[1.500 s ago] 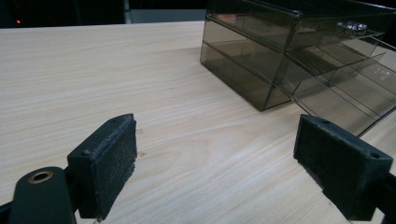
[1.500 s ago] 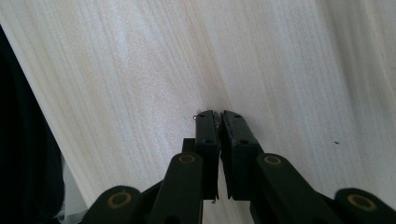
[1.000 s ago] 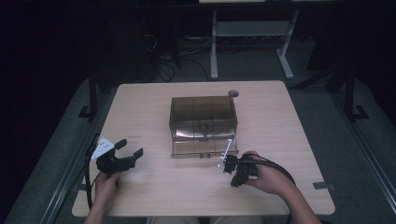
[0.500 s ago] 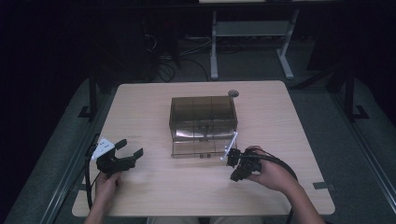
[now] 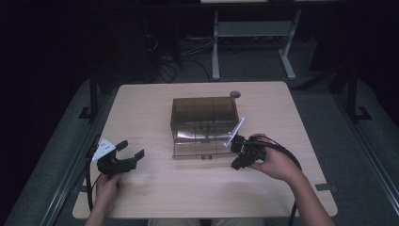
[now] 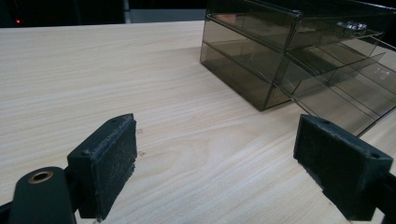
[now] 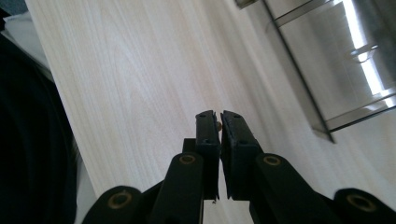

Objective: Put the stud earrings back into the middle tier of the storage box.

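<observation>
From the high view I see the light wood table point(image 5: 188, 188) with a smoked, see-through drawer box point(image 5: 203, 117) standing near its middle, its lower drawer point(image 5: 200, 149) pulled out toward me. My left hand-held gripper point(image 5: 131, 151) rests near the table's left front edge, well apart from the box, and its jaws are spread wide; in the left gripper view the two padded jaws stand far apart over bare wood point(image 6: 140, 93), with nothing between them, and the drawer box point(image 6: 289, 51) sits ahead and to the right with the open drawer point(image 6: 345, 98) reaching out of it. My right hand-held gripper point(image 5: 237, 153) is just beside the right front corner of the open drawer, held in my right hand point(image 5: 275, 162). In the right gripper view the right hand-held gripper's point(image 7: 220, 122) jaws are pressed almost together, and a very small tan speck point(image 7: 219, 124) sits in the narrow slit at their tips; I cannot tell what it is. That camera is rolled over, so the table runs diagonally and the edge of the box point(image 7: 322, 70) shows at upper right. A small round grey disc point(image 5: 235, 94) lies on the table behind the box.
</observation>
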Tool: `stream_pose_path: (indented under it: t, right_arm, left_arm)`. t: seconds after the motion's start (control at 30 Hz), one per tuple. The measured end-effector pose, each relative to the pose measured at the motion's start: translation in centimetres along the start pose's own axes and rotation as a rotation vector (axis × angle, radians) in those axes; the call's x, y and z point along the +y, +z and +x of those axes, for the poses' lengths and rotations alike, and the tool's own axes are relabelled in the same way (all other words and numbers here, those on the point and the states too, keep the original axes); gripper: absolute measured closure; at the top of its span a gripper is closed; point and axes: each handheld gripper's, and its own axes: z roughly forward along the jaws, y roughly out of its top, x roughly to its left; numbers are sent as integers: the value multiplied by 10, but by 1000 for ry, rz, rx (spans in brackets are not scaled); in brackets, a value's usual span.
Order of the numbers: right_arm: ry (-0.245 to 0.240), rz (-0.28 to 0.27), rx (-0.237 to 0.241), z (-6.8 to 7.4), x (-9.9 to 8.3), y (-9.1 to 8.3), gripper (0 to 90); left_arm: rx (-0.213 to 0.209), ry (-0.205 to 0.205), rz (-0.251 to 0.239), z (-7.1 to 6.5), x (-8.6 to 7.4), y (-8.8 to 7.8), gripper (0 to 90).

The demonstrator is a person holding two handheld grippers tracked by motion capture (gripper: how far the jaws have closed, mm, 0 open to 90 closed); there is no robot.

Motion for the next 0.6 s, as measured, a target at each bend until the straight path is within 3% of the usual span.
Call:
stream_pose_path:
  t: [0.6]
  right_arm:
    - [20, -3, -11, -20, 16, -10, 853]
  left_arm:
    - [-1, 2, 1, 0, 0, 0, 128]
